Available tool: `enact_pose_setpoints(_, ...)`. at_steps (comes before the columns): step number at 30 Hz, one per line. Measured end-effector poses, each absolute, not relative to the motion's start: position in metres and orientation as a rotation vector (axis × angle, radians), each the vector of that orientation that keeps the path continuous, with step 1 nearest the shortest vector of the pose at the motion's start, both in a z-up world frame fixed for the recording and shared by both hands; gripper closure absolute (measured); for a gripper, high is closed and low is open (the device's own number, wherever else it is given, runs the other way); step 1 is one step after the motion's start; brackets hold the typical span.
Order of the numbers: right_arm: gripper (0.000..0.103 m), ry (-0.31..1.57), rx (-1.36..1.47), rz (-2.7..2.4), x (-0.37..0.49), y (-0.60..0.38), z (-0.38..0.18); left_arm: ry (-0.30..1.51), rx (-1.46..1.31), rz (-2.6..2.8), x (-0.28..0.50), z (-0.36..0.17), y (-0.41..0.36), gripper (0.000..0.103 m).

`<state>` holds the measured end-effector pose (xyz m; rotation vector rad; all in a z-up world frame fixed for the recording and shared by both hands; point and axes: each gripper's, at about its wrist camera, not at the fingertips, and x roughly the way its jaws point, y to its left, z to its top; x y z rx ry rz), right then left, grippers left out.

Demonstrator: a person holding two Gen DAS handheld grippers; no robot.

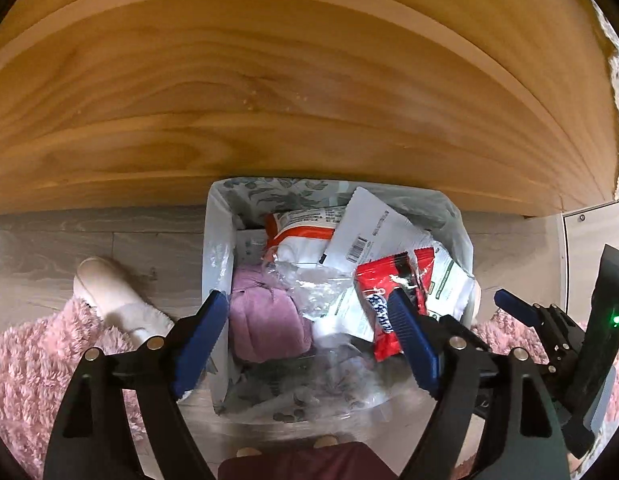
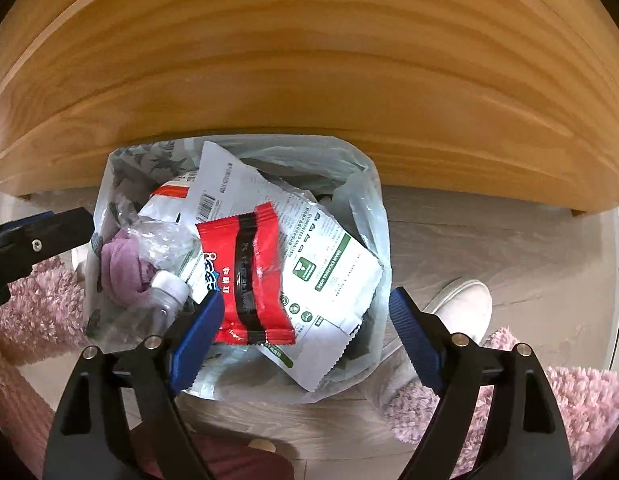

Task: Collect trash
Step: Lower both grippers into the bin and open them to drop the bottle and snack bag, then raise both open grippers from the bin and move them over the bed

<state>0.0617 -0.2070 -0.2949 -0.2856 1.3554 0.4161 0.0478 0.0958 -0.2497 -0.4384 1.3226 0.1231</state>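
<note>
Jaws wide on both claws, nothing between the pads. Left gripper [image 1: 305, 340] and right gripper [image 2: 305, 344] both point down into the trash bin [image 1: 217, 240], which sits on the grey floor [image 1: 89, 232] against a wooden panel [image 1: 269, 80] on its far side.

Red snack packet [image 2: 249, 276] lies loose on top of the pile, just beside my right claw's left pad, not gripped. Judging by looks: light, thin film, slippery, crinkles flat. If it needs moving, pinch a crimped end seal, not the slick face.

Under it a white pouch [image 2: 329, 264] with green label, also thin and floppy. Left of that a clear plastic bottle [image 2: 165, 292] with white cap, likely empty and crushable; a mauve cloth [image 1: 265, 320], soft; crumpled clear film. Liner bag [image 2: 365, 208] is flimsy, so avoid snagging it.

Readable: "GUARANTEED ANALYSIS" on the white pouch, barcode on the far white sheet [image 1: 369, 232]. Red packet's blue lettering not legible.

Pink rug [image 1: 25, 360] and a white shoe [image 1: 109, 292] flank the bin.
</note>
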Motion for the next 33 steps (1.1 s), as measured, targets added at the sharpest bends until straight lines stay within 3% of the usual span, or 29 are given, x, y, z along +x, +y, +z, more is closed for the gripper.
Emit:
enact_pose_setpoints(12,0.022,1.369,-0.254,0.401,0.066,-0.213,-0.299,1.332,-0.415,0.127,0.046,-0.249,0.092,0.023)
enact_pose_setpoints(16,0.018,1.361,-0.244,0.412,0.065,-0.213,-0.294,1.315,-0.408,0.130,0.047,-0.247,0.091,0.017)
enact_pose_setpoints(19,0.018,1.349,-0.263,0.412,0.063,-0.212,-0.292,1.295,-0.403,0.126,0.047,-0.244,0.091,0.008)
enact_pose_setpoints(24,0.018,1.362,-0.266,0.432,0.061,-0.209,-0.294,1.290,-0.389,0.117,0.046,-0.239,0.088,0.008)
enact_pose_setpoints(33,0.009,1.261,-0.290,0.468,0.050,-0.211,-0.268,1.227,-0.361,0.103,0.041,-0.215,0.082,0.008)
